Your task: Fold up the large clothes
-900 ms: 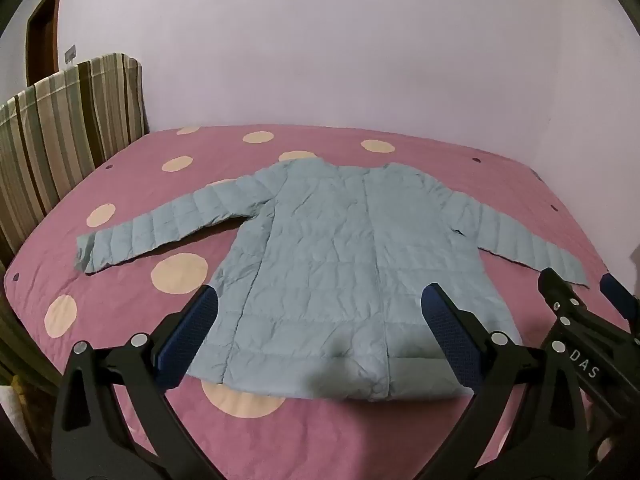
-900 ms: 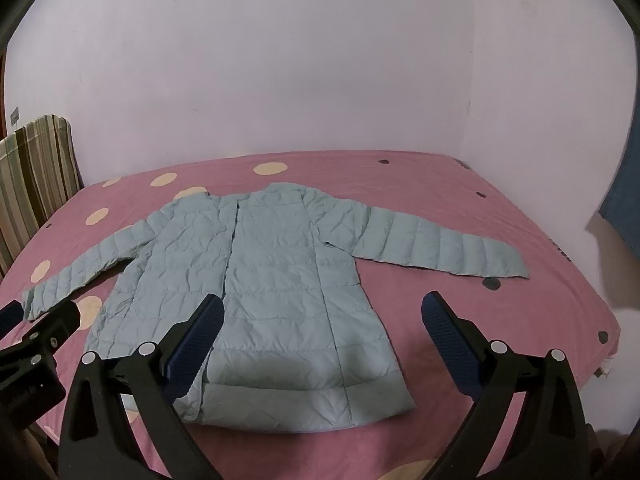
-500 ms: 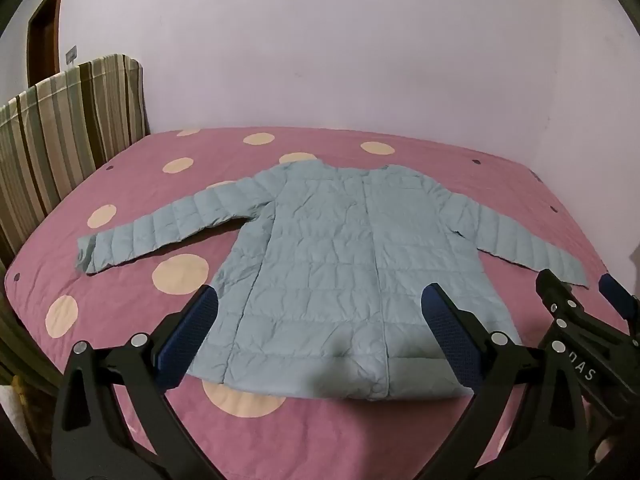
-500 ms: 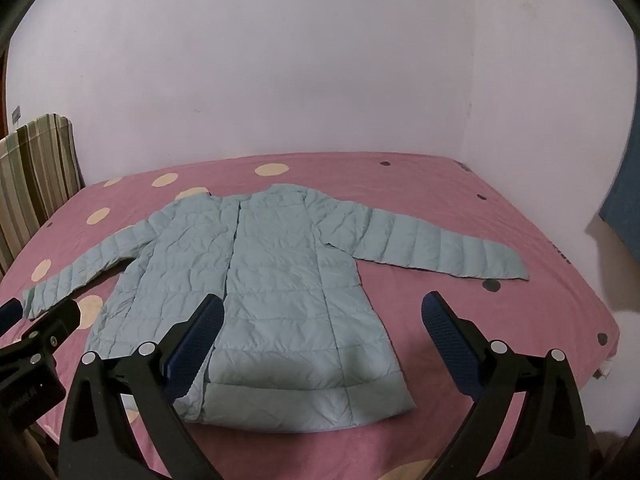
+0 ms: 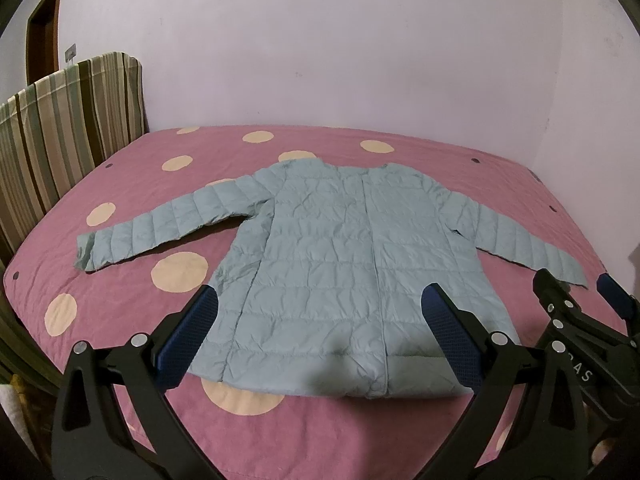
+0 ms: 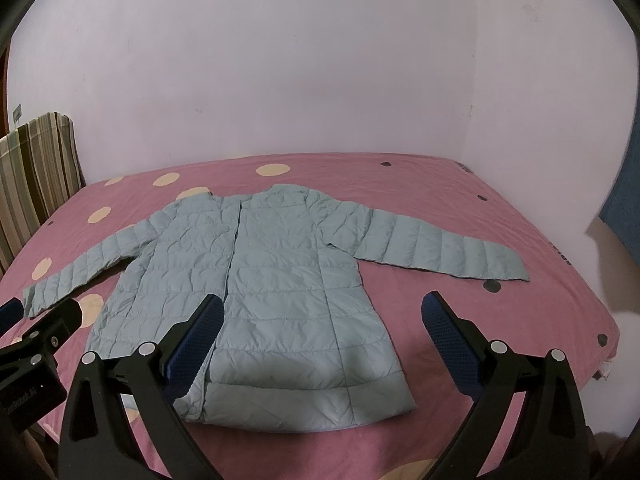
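The left tool [image 5: 320, 320] hangs released above the near edge of the bed, its two blue-padded fingers [image 5: 188, 340] spread wide with nothing between them but the view of the jacket's hem below. The right tool [image 6: 322, 324] is likewise released, tilted downward, its fingers [image 6: 450, 340] apart and holding nothing. Each tool shows at the edge of the other's view: the right one at the lower right of the left wrist view, the left one at the lower left of the right wrist view, so the two sit side by side near the foot of the jacket.

Beyond them, the pale blue quilted jacket [image 5: 352, 264] lies flat on the bed, front closed, collar toward the far wall and hem toward the tools. Both sleeves [image 5: 160, 228] are stretched out to the sides, angled slightly toward the near edge. The bottom hem looks turned up in a narrow band in the right wrist view.

The bed [image 5: 120, 300] wears a pink cover with cream dots and a few small dark dots. A striped cloth [image 5: 60, 136] covers something upright at the bed's left side. Plain pale walls [image 6: 320, 80] meet in the far right corner, and a blue cloth [image 6: 624, 200] hangs at the right edge.
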Demonstrator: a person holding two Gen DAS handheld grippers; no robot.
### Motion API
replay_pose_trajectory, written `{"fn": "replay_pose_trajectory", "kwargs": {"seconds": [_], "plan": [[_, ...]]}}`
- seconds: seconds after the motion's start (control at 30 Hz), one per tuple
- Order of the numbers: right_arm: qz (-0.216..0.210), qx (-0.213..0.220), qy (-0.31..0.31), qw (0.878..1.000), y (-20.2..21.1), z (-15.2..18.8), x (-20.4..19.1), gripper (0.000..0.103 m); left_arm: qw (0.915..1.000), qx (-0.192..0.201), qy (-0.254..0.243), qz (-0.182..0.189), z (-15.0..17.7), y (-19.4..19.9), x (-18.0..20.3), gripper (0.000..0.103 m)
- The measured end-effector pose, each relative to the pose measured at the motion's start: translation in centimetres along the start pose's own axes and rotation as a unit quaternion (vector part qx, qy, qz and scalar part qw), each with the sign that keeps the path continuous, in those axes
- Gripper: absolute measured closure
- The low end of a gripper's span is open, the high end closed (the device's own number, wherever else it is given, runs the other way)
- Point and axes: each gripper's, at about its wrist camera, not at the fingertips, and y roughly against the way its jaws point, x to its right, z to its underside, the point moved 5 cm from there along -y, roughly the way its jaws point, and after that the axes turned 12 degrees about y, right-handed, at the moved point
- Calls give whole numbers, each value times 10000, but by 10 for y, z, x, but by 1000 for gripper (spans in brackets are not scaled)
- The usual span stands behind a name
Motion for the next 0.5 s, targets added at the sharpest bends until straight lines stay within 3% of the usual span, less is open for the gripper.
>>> {"fn": "replay_pose_trajectory", "kwargs": {"seconds": [0.5], "plan": [[7,-7,11,10000,-1,0,-2,5,10000,-26,16,-6,3,-1,0,2]]}}
